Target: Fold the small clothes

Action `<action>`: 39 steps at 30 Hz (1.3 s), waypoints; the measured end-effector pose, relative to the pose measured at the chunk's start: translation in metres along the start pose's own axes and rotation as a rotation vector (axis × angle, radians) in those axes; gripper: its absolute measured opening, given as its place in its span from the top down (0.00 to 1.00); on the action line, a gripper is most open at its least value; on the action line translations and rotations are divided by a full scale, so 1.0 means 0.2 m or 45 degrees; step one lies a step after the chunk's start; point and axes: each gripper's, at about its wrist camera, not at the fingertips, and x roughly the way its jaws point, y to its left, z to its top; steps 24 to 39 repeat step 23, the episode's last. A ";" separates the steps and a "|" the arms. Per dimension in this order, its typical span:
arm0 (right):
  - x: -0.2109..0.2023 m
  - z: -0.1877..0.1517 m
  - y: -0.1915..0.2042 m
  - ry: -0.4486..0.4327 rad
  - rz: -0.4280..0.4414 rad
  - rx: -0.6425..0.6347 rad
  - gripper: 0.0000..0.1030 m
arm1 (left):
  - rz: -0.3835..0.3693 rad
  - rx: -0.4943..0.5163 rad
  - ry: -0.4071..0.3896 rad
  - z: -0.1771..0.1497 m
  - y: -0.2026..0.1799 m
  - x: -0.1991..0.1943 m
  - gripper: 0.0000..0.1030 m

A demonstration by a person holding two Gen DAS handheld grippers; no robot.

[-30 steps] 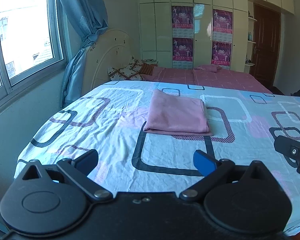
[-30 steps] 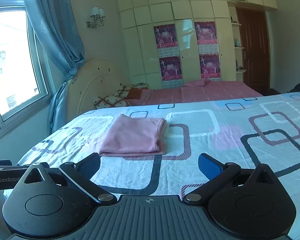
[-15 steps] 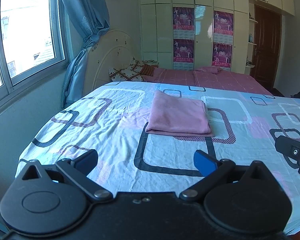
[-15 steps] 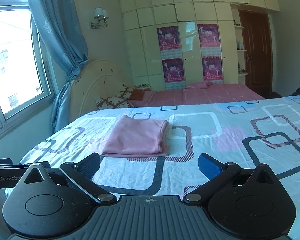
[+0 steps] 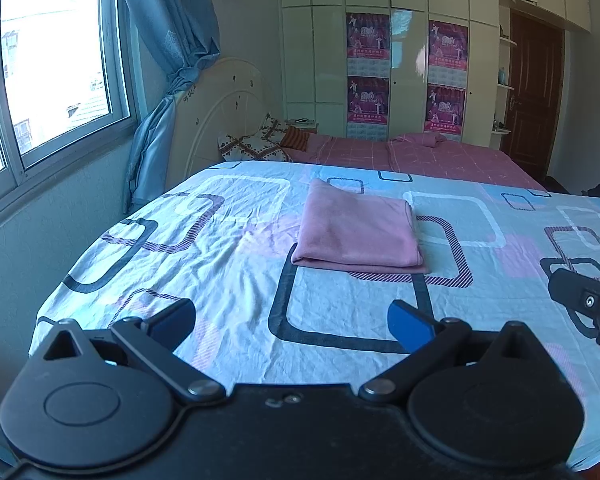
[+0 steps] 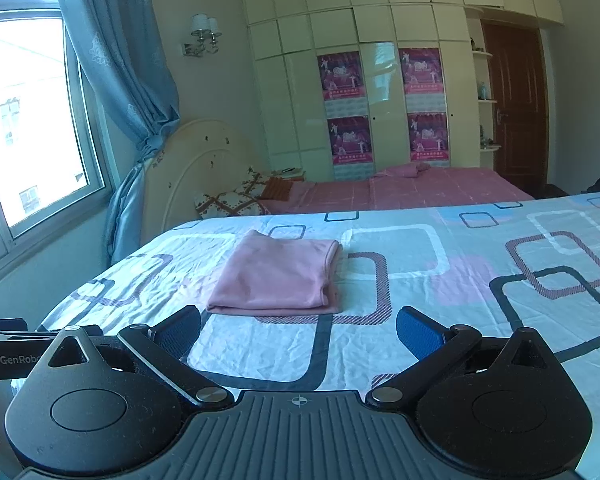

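While its blue-padded jaws stand wide apart and hold nothing, the left gripper [image 5: 291, 320] hangs above the white bedsheet with rounded-square outlines [image 5: 228, 280]. The right gripper [image 6: 298, 330] is likewise spread and empty. At twelve o'clock, well apart from both, the folded pink cloth [image 5: 358, 230] lies flat with bare sheet between. At one o'clock beyond lies a pink checked bedspread [image 5: 420, 156].

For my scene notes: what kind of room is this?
Most likely a home bedroom: a bed with a patterned sheet and a folded pink garment on it, a second bed with pillows, and a built-in wardrobe.
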 end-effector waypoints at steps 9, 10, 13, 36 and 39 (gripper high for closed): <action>0.03 0.00 0.01 0.010 0.004 -0.003 0.00 | -0.006 -0.004 0.009 0.00 0.00 0.00 0.01; 0.03 0.00 0.01 0.012 0.004 -0.003 0.00 | -0.008 -0.006 0.012 0.00 0.00 0.01 0.01; 0.05 0.00 0.01 0.017 0.002 -0.004 0.00 | -0.024 -0.009 0.022 0.00 -0.01 0.03 0.01; 0.18 -0.02 -0.06 0.067 -0.044 0.016 0.00 | -0.113 -0.083 0.032 0.04 0.02 0.28 0.01; 0.18 -0.02 -0.06 0.067 -0.044 0.016 0.00 | -0.113 -0.083 0.032 0.04 0.02 0.28 0.01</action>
